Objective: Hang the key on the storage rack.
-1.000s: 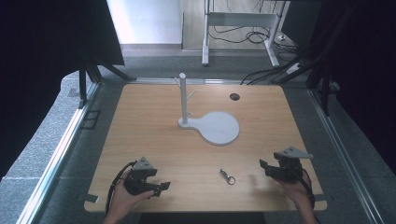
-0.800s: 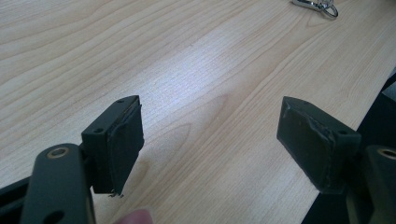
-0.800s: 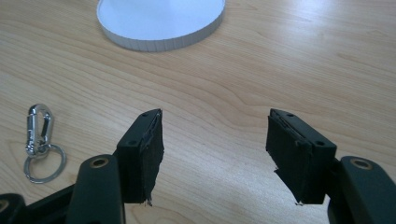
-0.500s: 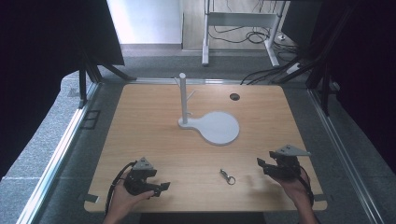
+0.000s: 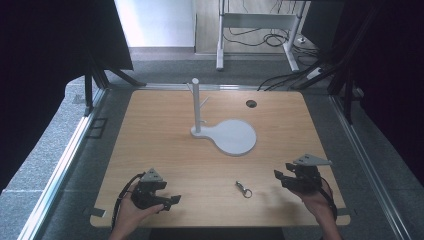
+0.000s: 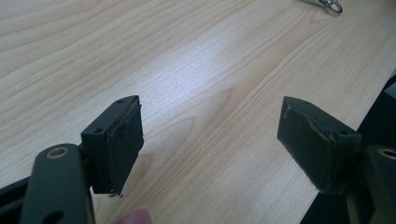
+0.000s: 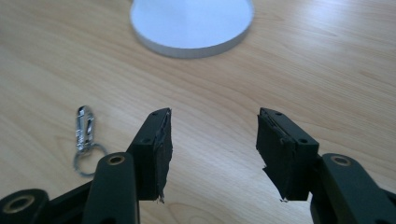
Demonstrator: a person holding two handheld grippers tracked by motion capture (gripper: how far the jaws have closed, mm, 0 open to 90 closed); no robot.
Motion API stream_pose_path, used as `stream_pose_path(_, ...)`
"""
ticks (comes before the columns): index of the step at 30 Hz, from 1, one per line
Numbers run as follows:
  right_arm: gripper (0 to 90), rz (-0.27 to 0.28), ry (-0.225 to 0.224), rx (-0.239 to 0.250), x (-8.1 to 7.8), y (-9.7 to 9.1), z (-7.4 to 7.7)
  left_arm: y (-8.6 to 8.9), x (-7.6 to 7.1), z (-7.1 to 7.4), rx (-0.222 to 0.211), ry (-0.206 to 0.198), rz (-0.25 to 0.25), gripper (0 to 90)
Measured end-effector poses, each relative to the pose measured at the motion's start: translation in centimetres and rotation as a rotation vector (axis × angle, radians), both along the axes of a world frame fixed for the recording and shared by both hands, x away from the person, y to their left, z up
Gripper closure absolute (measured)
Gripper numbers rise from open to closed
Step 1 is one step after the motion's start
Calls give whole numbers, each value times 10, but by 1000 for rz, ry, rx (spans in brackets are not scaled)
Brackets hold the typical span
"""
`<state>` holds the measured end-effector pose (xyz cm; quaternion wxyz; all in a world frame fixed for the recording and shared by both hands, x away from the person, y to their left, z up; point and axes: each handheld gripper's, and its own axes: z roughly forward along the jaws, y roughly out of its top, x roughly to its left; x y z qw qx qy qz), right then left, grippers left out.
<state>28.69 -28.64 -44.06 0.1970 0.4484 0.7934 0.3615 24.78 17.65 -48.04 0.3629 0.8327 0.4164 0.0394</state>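
From the high view, the key clip [image 5: 243, 189] is seen lying loose on the surface [image 5: 165, 145] between the left gripper [image 5: 167, 201] and the right gripper [image 5: 280, 178], with a clear path to the white stand [image 5: 196, 107].

In the left gripper view, jaws are held wide, nothing between.

In the right gripper view, jaws have just been closing on nothing, the clip lying just to their left.

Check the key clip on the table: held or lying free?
Lying free. The key clip rests flat on the table, apart from both tongs; the right tongs have nothing between them.
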Motion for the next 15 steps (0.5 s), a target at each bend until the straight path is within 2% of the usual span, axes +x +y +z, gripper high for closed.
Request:
stream_pose_path(5,464,59,30,-39,4,17,6,-1,0,0,-1,3,-6,229)
stream_pose_path(12,487,79,67,-41,10,27,9,-1,-1,1,-11,6,-6,229)
stream_pose_path(14,493,93,79,-36,11,31,10,0,-1,1,-12,4,-7,229)
stream_pose_path(15,498,118,91,-42,12,36,10,0,0,0,-10,5,-7,229)
